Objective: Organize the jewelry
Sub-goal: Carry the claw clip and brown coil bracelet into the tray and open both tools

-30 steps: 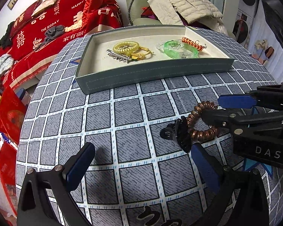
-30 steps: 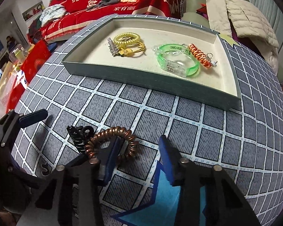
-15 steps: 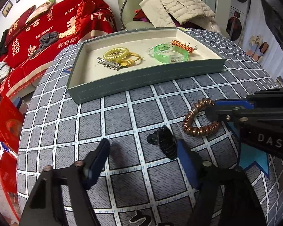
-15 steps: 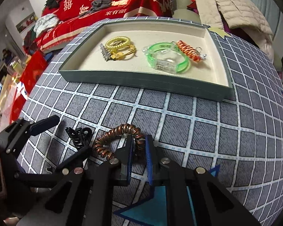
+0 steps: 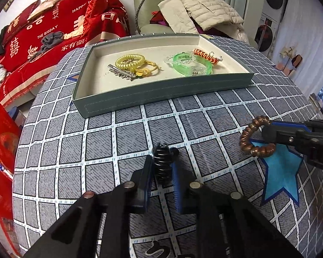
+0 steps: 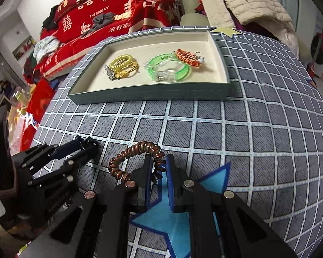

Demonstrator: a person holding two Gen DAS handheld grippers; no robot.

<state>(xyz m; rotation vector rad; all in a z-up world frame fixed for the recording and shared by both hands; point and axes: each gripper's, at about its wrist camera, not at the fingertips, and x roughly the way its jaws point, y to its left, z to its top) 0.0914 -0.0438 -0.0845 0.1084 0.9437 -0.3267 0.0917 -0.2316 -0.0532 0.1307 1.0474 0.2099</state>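
a round table (image 5: pixel 60 150) covered in a grey checked cloth is seen in both views, with a blue star patch (image 6: pixel 161 221) on it near the right claw. a shallow grey-green tray (image 5: pixel 161 90) with a cream lining is set toward the far side of the table. inside it, a green translucent bangle (image 5: pixel 191 64), a yellow spiral hair tie (image 5: pixel 130 61), an orange coiled bracelet (image 5: pixel 204 56) and a silver hair clip (image 5: pixel 120 72) are laid. well apart from the tray, a copper spiral hair tie (image 6: pixel 135 159) is pinched at one side by the right claw (image 6: pixel 158 172), which is closed on its coil. a black claw hair clip (image 5: pixel 162 164) is clamped between the fingers of the left claw (image 5: pixel 161 172), above the cloth.
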